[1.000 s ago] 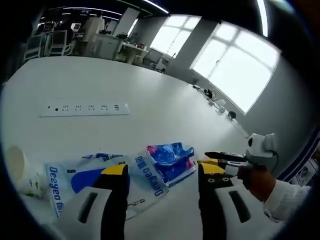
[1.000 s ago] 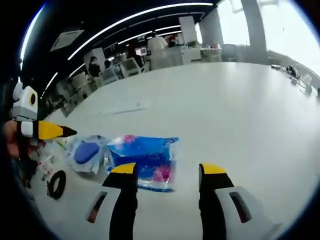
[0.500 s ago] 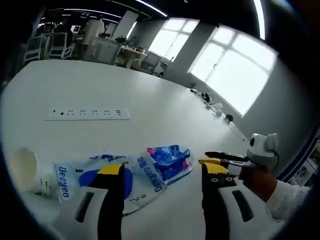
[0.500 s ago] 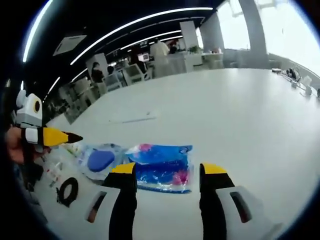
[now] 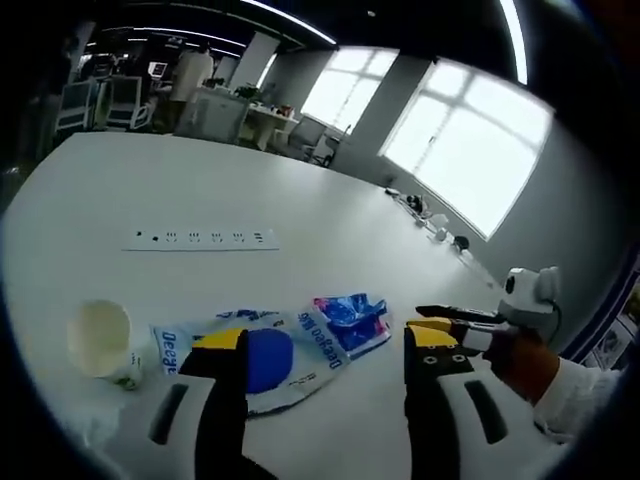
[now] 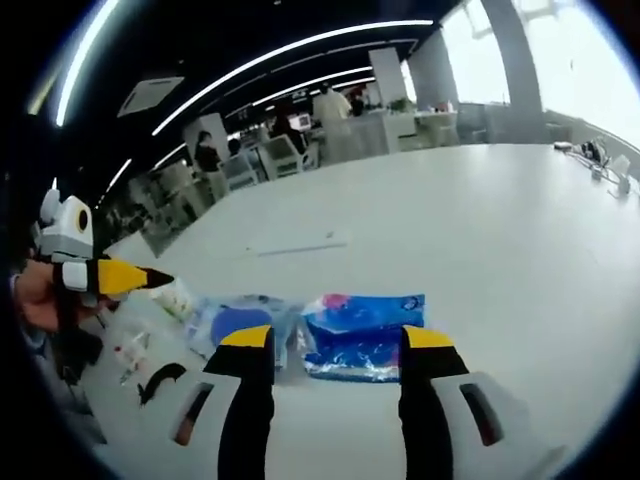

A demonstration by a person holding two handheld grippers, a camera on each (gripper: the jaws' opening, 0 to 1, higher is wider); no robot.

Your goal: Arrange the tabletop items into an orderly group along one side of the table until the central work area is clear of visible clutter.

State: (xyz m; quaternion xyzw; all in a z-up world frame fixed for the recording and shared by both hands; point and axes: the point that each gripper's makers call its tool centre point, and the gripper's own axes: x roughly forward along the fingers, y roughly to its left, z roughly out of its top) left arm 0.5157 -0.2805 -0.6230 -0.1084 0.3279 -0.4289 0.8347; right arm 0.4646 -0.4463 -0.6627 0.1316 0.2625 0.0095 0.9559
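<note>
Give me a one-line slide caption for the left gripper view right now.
Open left gripper hovers over two blue-and-white packets, paper cup alongside, power strip beyond on the white table.

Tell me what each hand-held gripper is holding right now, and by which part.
Nothing is held. The left hand-held gripper and the right hand-held gripper both stand open above the table, with the blue packet lying flat beyond the jaws, ungripped.

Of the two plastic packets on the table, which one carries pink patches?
The smaller blue packet, lying on the right in the right gripper view; the other, white packet carries a dark blue oval.
</note>
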